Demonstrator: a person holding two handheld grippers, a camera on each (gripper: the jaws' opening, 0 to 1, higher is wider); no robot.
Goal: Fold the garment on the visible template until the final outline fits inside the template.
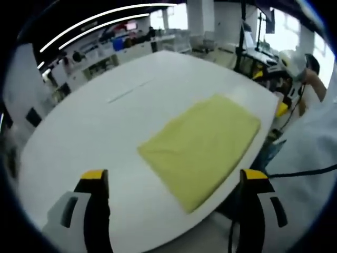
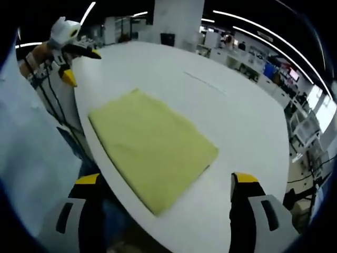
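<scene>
A folded yellow garment lies flat as a neat rectangle on the white table, close to the table's near edge and beside the person in white who stands there. The left gripper hangs above the table just short of the cloth, its two yellow-tipped jaws spread wide with nothing between them; the right gripper is held the same way on the cloth's other side, jaws wide apart and empty. In the right gripper view the left gripper appears at the upper left, lifted off beyond the far end of the garment, its jaws parted. Both tools appear drawn back from the fabric, probably so the compact outline can be checked without anything covering it. No template outline can be made out under or around the cloth, so whether the shape fits inside it cannot be told; only a faint thin line marks the tabletop farther out. No containers stand on the table; shelving with blurred items lines the background.
</scene>
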